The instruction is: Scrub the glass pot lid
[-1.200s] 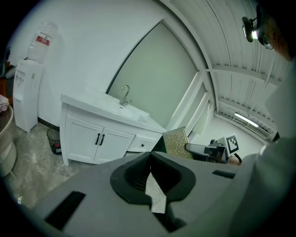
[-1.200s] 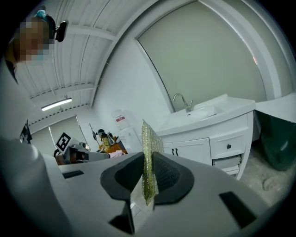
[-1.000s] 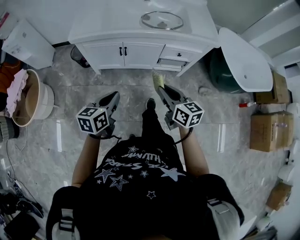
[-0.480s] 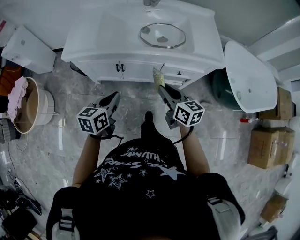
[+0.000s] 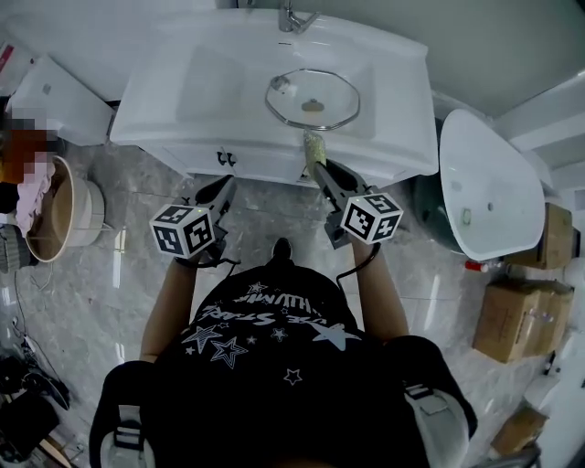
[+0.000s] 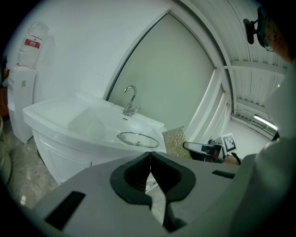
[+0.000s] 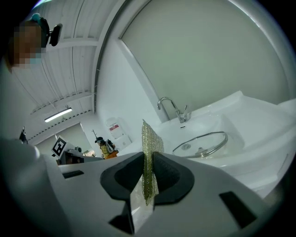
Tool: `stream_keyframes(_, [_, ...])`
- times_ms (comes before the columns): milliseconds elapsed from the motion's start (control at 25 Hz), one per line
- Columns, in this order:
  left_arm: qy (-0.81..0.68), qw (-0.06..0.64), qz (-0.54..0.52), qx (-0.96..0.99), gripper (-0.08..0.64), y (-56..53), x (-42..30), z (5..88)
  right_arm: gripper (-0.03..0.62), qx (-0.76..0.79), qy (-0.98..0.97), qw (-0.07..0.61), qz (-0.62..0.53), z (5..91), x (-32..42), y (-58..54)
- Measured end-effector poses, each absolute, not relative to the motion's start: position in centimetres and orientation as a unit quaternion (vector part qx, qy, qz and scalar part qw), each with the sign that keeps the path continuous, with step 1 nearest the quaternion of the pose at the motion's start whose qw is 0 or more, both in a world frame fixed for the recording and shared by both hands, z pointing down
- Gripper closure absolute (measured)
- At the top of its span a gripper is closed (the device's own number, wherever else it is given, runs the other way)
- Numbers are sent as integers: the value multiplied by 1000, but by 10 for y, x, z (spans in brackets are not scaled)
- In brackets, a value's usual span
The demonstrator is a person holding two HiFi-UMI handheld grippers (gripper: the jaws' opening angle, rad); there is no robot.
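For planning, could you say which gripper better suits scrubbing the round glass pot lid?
Right gripper: it holds the gold mesh scouring pad nearest the glass pot lid; left gripper shut, empty.

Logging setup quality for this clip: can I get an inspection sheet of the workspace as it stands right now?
Surface: white vanity sink, bare apart from the lid.
Job's things: glass pot lid lies in the basin below the faucet; scrub cloth stands upright in the right gripper, clear of the lid.
Clutter: nothing seen on the vanity.
Grippers: left gripper shut, empty; right gripper shut on the scrub cloth; both held in front of the vanity.
Cables: a black cable loops below each gripper.
Surroundings: tiled floor; wooden tub at left; cardboard boxes at right.
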State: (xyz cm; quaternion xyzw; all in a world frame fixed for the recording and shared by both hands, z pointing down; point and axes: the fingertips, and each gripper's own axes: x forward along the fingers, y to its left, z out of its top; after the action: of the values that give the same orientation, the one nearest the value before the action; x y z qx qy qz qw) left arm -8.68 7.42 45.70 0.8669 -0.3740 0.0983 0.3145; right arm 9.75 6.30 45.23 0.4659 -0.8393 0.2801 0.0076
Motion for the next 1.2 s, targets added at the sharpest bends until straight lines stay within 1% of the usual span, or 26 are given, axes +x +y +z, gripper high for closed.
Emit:
stream_keyframes(320, [-393,322,98,856,551,47,-71,462,526,480,-833,6,275,451,132,18])
stream_keyframes(520, [-396,322,107,853,551,29,-68,466,526,483,-829,9,283,457,138,4])
stream_keyframes(880, [-364,323,121,865,551,-43,-49,477,526,512,-807,19,294,469,158,-41])
stream_keyframes(1040, [-348,320,124,873,551,-85,-37,478,526,524,-800,43,291,475,166,-73])
stream_keyframes(1200, [-335,322,123,877,551,-122,-33,480,526,533,-795,88,274,482,169,-112])
